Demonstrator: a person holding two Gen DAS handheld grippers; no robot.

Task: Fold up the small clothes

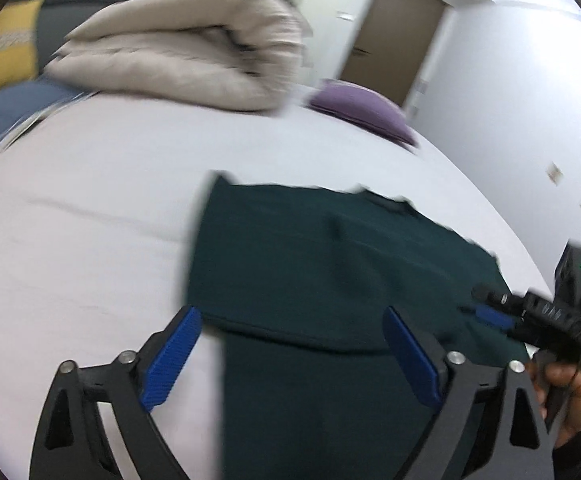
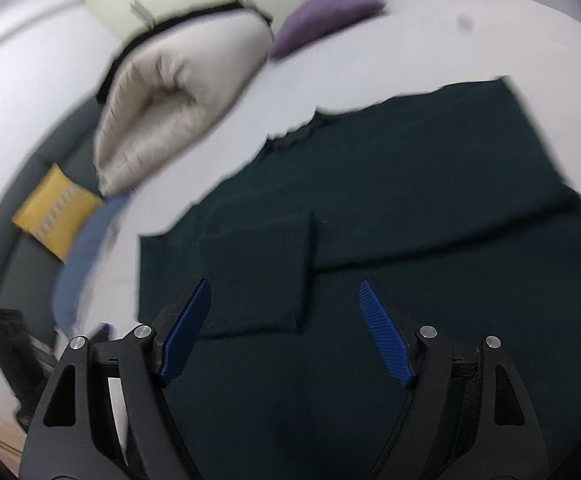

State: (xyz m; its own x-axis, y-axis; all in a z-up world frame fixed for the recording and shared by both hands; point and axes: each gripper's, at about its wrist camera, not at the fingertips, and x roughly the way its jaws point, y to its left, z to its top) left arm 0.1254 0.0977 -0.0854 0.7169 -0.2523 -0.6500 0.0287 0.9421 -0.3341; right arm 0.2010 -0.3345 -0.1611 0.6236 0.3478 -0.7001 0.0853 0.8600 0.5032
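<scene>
The dark green shirt (image 1: 330, 264) lay flat on the bed (image 1: 90, 220), ahead of and partly beneath both sets of jaws, with one sleeve (image 2: 250, 276) already turned in over the body, likely to square the shape off for the later folds. In the right wrist view that folded sleeve sat just ahead of the left-hand blue pad, its free edge running up between the two pads. The left gripper (image 1: 290, 356) had its jaws spread wide with nothing pinched; one pad hung over bare sheet just off the shirt's edge, the other over the cloth, and a folded edge of the shirt crossed between them. The right gripper (image 2: 286, 332) also stood open and empty, both pads above the green cloth without pressing on it. In the left wrist view the right gripper appeared beyond the right-hand pad, held by a hand (image 1: 566, 396) at the shirt's far side. Both pairs being open over the cloth suggests they were between grips, probably lining up on the next edge to lift. Farther out, past the jaws, a rolled beige duvet (image 1: 186, 48) and a purple cushion (image 1: 362, 108) rested at the far end of the bed, and a yellow cushion (image 2: 56, 210) sat on a grey sofa (image 2: 22, 264) beside it. No basket, box or other container showed in either view.
</scene>
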